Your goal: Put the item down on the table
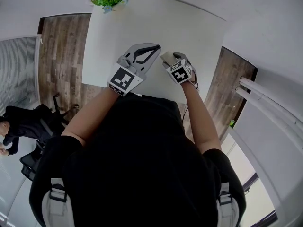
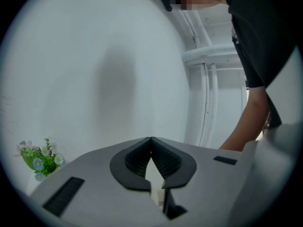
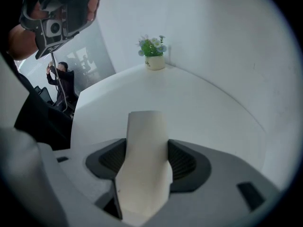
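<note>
The left tongs point(image 2: 151, 141) are closed tip to tip, holding nothing. The right tongs point(image 3: 147, 162) clamp a pale item point(image 3: 147, 131), held above the table point(image 3: 203, 108) near its front edge. Let go from up here, it could tumble or slip off that edge.

The right hand-held gripper point(image 1: 170, 61) apparently holds an item point(image 1: 166, 56) above the table point(image 1: 189, 32).

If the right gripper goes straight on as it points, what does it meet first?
Probably the bare white table: the right gripper, holding a pale item, seems tilted down. Nothing stands before the flower pot at the far corner.
</note>
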